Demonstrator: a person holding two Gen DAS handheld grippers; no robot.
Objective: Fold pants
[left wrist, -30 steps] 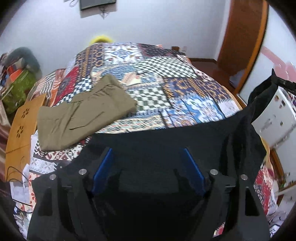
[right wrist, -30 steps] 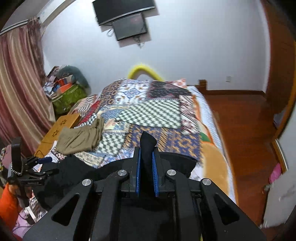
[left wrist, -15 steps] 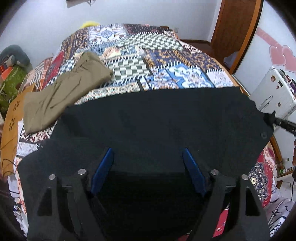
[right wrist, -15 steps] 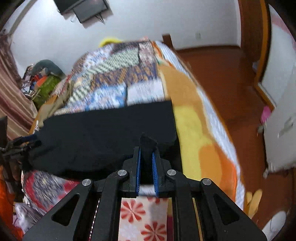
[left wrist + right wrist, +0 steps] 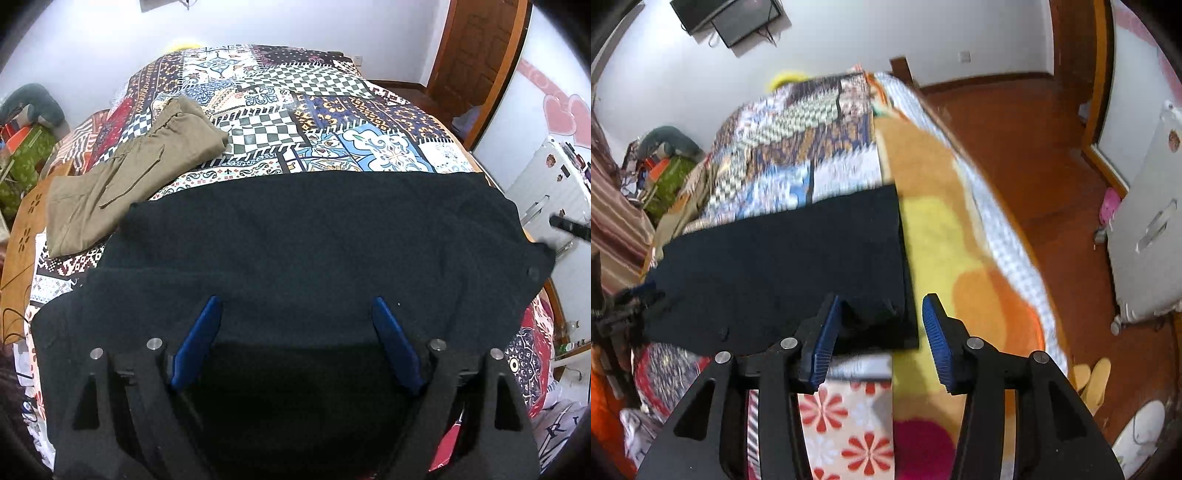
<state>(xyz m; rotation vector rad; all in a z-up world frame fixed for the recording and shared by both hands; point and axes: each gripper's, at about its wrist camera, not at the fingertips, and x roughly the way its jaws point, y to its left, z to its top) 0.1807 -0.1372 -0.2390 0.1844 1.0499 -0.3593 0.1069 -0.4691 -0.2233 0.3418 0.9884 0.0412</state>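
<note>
The black pants (image 5: 314, 240) lie spread flat across the near end of the patchwork bed (image 5: 332, 118), one layer doubled over another. My left gripper (image 5: 295, 301) hovers over their near edge. Its jaws are wide and still opening, and the blue pads (image 5: 199, 339) do not press the cloth. In the right wrist view the right gripper (image 5: 881, 299) is opening. The near right corner of the black pants (image 5: 783, 266) sits loose between its pads (image 5: 936, 332).
Folded khaki pants (image 5: 129, 177) lie on the bed to the left. A yellow-orange blanket (image 5: 942, 240) hangs over the bed's right side, above a wooden floor (image 5: 1015, 140). A white cabinet (image 5: 1145, 240) and a door (image 5: 476, 48) stand at the right. Clutter (image 5: 26, 147) is piled at the left.
The black pants, lifted at the right a second ago, came down flat on the bed. The right gripper went from shut on their corner to open and let it go. Both grippers sank.
</note>
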